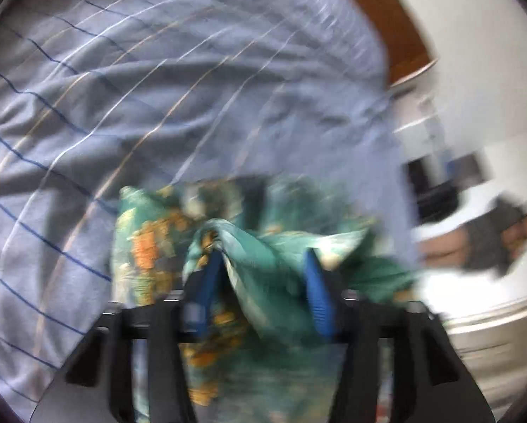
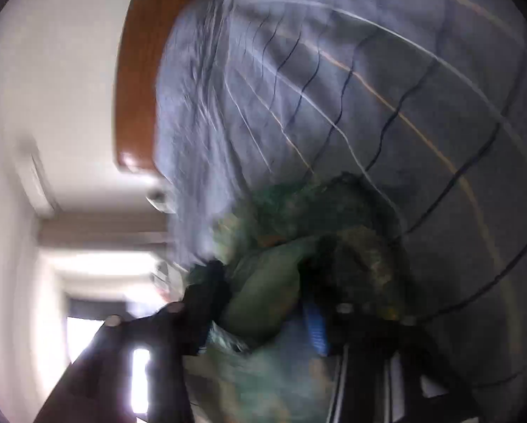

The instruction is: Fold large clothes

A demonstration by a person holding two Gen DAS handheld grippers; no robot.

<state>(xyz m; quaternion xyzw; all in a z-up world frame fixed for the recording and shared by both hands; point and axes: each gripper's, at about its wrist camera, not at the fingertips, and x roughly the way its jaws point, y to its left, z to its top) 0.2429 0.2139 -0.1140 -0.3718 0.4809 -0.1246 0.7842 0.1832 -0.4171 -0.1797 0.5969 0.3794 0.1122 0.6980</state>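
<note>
**Green patterned garment bunched in both grippers over the bed**

Garment (image 1: pixel 263 257) first: it is a teal cloth with orange and cream print, lifted off the blue striped bedsheet (image 1: pixel 87 112) and gathered close in front of both cameras. In the left wrist view I see my left gripper (image 1: pixel 263 275) with its blue fingers (image 1: pixel 318 296) spread a little and a thick fold of the cloth pushed between them; the jaws look clamped on that fold, though blur softens the edges. In the right wrist view the garment (image 2: pixel 263 292) is dark and smeared. My right gripper (image 2: pixel 259 299) has cloth wrapped over its near parts, and only one blue finger (image 2: pixel 314 320) shows clearly, so I cannot tell whether those jaws grip the cloth or merely sit in it.

The wooden headboard (image 2: pixel 136 70) lies at the far end of the bed. A gloved hand (image 1: pixel 489 243) shows at the right of the left view.

I judge this to be an early step: picking up and shaking the cloth out. Next I would need to pull the two grips apart to find an edge, then lay the garment flat on the sheet before any fold.
</note>
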